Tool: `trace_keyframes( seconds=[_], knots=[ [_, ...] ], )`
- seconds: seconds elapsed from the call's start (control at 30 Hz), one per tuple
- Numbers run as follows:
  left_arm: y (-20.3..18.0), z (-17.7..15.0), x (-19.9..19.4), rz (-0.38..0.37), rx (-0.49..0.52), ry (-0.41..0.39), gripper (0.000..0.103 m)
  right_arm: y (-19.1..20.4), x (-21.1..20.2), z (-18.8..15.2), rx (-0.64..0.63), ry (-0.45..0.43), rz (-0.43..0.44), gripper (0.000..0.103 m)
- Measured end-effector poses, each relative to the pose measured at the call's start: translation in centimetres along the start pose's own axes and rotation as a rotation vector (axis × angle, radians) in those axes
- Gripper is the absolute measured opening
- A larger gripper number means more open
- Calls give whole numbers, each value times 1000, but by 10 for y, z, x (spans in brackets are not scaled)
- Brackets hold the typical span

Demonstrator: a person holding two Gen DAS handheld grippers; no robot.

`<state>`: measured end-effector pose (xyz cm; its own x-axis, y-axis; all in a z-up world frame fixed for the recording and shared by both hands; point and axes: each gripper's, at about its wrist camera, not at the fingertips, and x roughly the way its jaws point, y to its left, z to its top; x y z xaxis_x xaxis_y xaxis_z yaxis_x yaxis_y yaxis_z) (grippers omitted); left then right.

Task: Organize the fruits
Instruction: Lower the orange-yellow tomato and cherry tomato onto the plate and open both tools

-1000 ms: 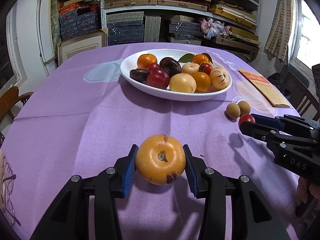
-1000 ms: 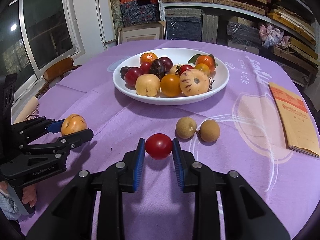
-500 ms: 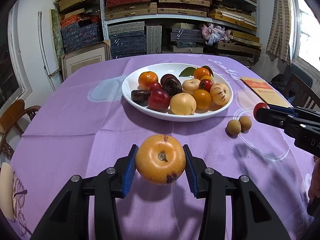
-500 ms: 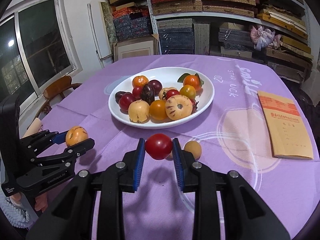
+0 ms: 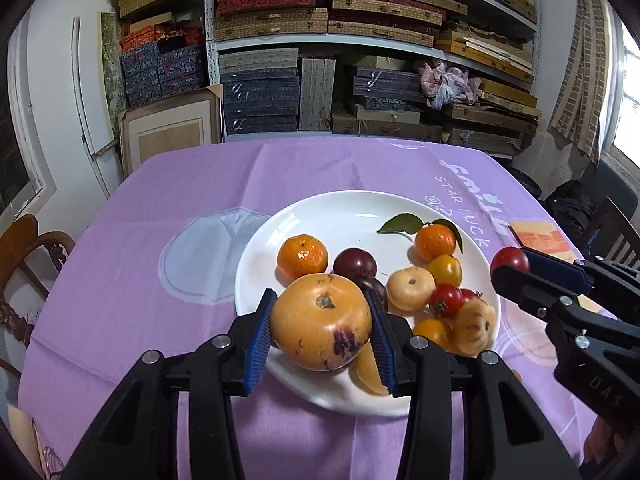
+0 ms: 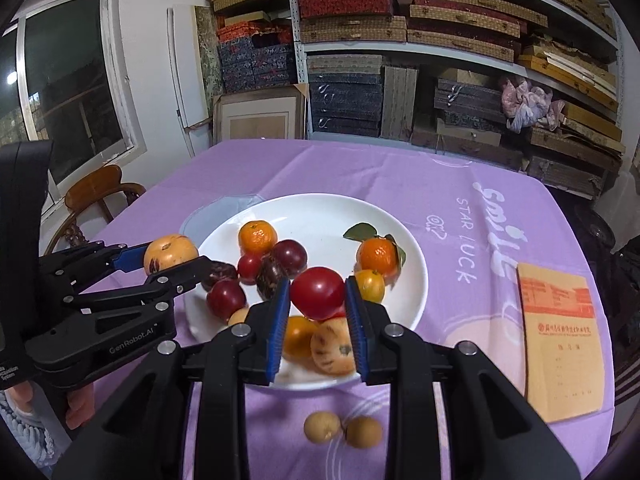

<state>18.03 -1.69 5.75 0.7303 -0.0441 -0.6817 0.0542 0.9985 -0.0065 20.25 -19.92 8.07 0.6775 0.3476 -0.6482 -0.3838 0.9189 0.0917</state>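
Both grippers carried up off the cloth and forward since a second ago, now poised over the near side of the white plate [image 5: 256,276]. Left gripper [image 5: 320,330] clenched on large orange fruit [image 5: 320,320], bruised patch facing camera, held above the plate's near-left rim. Right gripper [image 6: 318,310] clamped on small red tomato [image 6: 318,292], held above the plate's near-right part, over the piled fruit. Already on plate: two tangerines, dark plums, yellow and red small fruits, speckled pale fruit. Left to do, by estimate: set down both held pieces, then collect two brown longans [image 6: 342,430] lying on purple tablecloth [image 5: 132,280] just short of the plate. Open room: far half of plate bare, ample for both; near half crowded, roll-off risk at the near rim. Grippers side by side, close but apart. Tan envelope [image 6: 560,332] well to the right, near the table edge; no obstruction.
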Motion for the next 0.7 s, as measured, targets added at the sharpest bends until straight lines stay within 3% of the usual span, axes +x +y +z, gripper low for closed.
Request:
trace_keyframes(
  seconds=[0.2,0.37,0.47,0.53,0.57,0.7],
  knots=[
    [-2,9,41,-18,-32,63,45,-11,70,23,27,88,-11,27],
    [-3,14,58,-4,-28,74,45,-24,92,27,60,115,-8,33],
    [-1,15,54,0,-24,53,50,-36,82,25,88,78,0,36],
    [1,18,46,12,-30,29,65,-43,66,21,112,46,11,37],
    [2,18,39,14,-35,14,65,-47,53,19,122,24,17,38],
    [7,15,9,16,-32,-18,69,-58,-4,-1,138,-72,1,64]
  ],
)
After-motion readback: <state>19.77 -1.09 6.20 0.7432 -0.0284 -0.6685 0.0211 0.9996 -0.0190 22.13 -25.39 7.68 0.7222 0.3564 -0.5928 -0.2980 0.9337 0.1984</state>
